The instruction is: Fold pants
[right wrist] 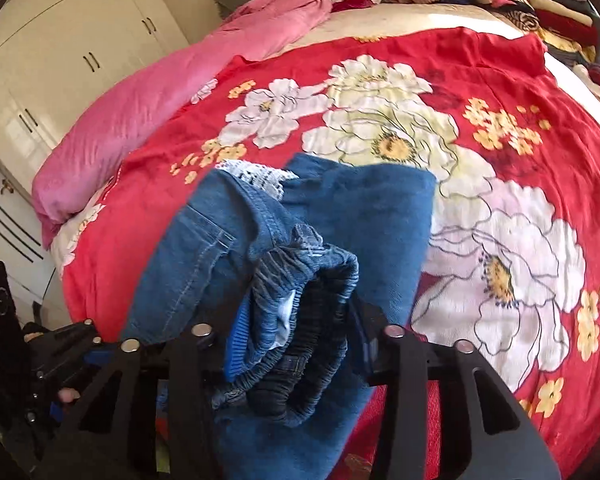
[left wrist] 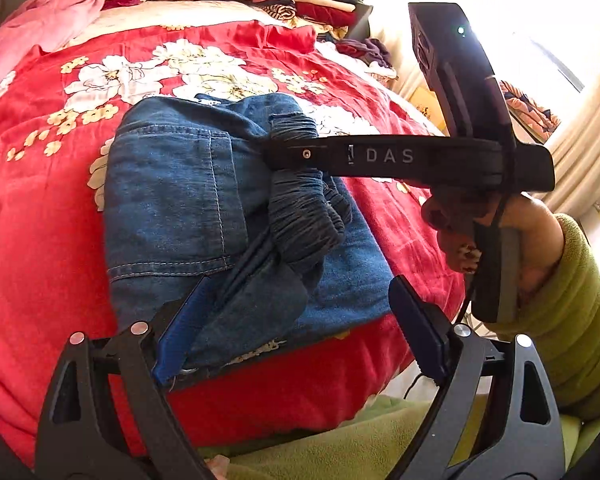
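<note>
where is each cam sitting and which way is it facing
Left wrist: on the left tongs, looking across the bed over the jeans; shows its open fingers, the right tongs and a green-sleeved hand.
Right wrist: on the right tongs, facing the wardrobe; fingers clamp the waistband.
Shared: jeans, red floral bedspread, pink blanket.
</note>
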A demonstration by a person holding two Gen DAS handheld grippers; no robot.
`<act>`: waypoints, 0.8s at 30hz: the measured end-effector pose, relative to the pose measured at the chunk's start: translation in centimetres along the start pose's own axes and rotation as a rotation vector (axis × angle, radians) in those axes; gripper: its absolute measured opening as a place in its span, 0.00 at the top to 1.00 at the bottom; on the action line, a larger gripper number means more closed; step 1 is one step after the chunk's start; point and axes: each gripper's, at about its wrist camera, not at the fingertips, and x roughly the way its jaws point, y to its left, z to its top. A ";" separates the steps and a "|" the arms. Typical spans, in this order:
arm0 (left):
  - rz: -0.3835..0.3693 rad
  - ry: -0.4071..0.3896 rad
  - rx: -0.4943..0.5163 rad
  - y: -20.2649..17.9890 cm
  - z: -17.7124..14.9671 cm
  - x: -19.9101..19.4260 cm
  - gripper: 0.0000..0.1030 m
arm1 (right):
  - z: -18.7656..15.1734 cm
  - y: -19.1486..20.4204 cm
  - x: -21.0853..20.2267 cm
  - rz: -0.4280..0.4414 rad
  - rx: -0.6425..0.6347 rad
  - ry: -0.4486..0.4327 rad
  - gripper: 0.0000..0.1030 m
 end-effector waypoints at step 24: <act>0.133 -0.073 -0.068 2.3 0.4 -3.6 0.15 | -3.5 -0.5 -6.6 -0.069 -0.044 -0.075 0.28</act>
